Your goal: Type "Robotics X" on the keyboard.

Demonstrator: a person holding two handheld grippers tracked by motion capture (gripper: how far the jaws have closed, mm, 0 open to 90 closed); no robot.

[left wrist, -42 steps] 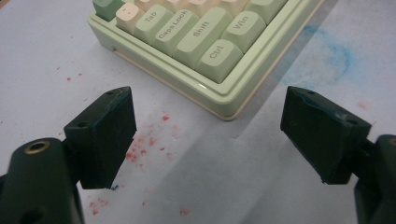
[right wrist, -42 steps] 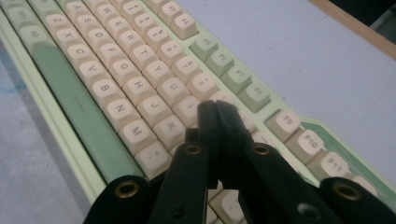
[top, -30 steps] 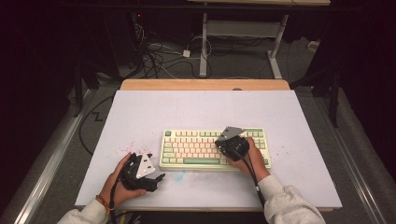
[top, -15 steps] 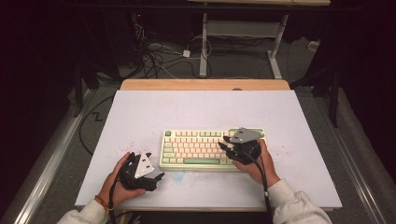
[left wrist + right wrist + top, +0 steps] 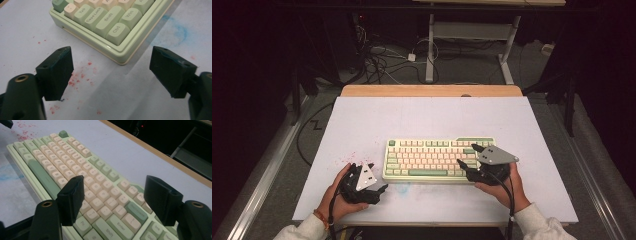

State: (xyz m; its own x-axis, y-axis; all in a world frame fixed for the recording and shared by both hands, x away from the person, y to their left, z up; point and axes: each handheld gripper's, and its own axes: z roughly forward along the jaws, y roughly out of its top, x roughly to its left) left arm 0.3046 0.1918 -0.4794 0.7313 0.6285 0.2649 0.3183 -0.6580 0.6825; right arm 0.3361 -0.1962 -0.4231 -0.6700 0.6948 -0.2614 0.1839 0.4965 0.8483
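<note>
A pale green keyboard [image 5: 432,159] with cream and green keys lies flat near the front middle of the white table [image 5: 427,117]. My left gripper [image 5: 378,176] rests low on the table just left of the keyboard's front left corner [image 5: 120,53]. It is open [image 5: 111,63], with nothing between its jaws, which frame that corner with the Ctrl key. My right gripper [image 5: 467,155] hovers over the keyboard's right end, open and apart from the keys. In the right gripper view its jaws [image 5: 115,182] straddle the key rows [image 5: 75,162] from above.
Red specks [image 5: 354,155] and a faint blue smudge [image 5: 404,187] mark the table near the left gripper. A wooden strip [image 5: 432,91] runs along the far edge. Beyond it, cables [image 5: 382,62] and a desk frame [image 5: 472,37] stand on the floor.
My right gripper has drawn back to the right, from over the keys toward the keyboard's right end. The left gripper has barely shifted.
</note>
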